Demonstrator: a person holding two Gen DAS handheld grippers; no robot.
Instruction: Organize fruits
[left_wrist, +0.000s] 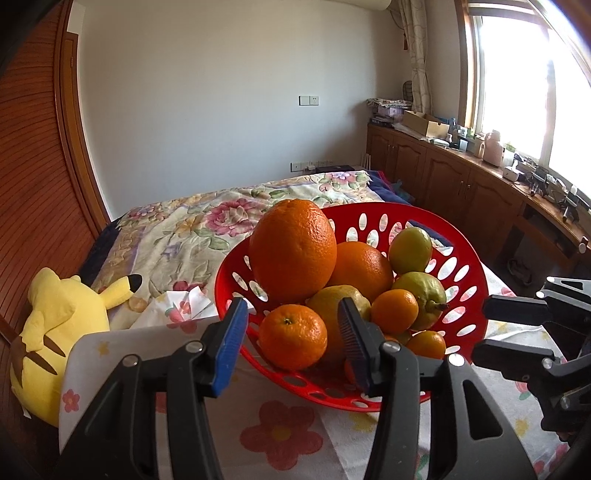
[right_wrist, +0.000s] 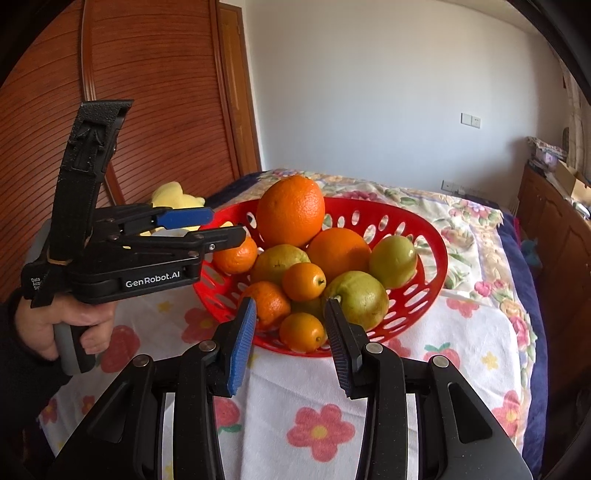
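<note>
- Here, my left tongs (left_wrist: 293, 334) stand a little apart with a mandarin (left_wrist: 293, 336) between the pads, which don't press on it.
- My right tongs (right_wrist: 290, 330) are narrow and grip nothing; a kumquat (right_wrist: 302, 331) lies just ahead of their tips.
- Both point down at the red basket (right_wrist: 424, 280) of fruit, a big orange (left_wrist: 292, 250) on top.
- The basket sits on a flowered cloth (right_wrist: 321, 428).
</note>
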